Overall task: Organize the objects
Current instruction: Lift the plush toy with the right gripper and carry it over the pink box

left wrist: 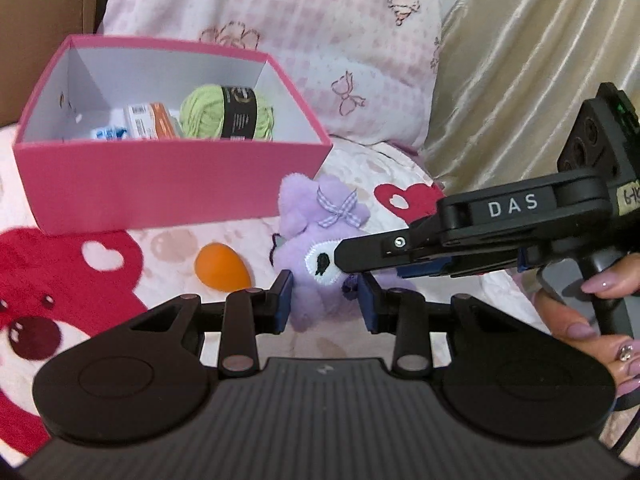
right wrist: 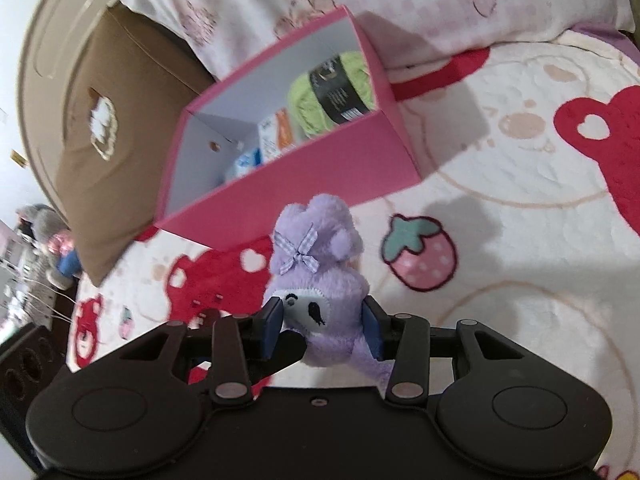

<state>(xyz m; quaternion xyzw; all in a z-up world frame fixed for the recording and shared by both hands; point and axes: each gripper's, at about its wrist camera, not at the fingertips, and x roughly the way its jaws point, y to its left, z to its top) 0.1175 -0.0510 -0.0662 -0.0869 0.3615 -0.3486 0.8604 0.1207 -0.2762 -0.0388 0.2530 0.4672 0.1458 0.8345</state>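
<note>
Bed [left wrist: 120, 264] covered with a pink-white blanket printed with red bears and strawberries; pink patterned pillow [left wrist: 304, 28] at the far side. Open pink box [left wrist: 168, 184] sits on the bed, far left in the left wrist view, white inside. In it: green yarn ball [left wrist: 204, 114] with a black band at the right end, small orange-and-white packets [left wrist: 148, 122] left of it. Purple plush toy [right wrist: 316, 280] with a checked bow is just near-right of the box, gripped by both claws. Left claw [left wrist: 326, 304] narrow, blue pads pressing the toy's lower body. Right claw [right wrist: 324, 328] narrow too, pads clamped on either side of the toy's white face. A hand [left wrist: 592, 320] holds the right claw's handle. Orange egg-shaped object [left wrist: 222, 266] lies on the blanket, left of the toy, near side of the box.
</note>
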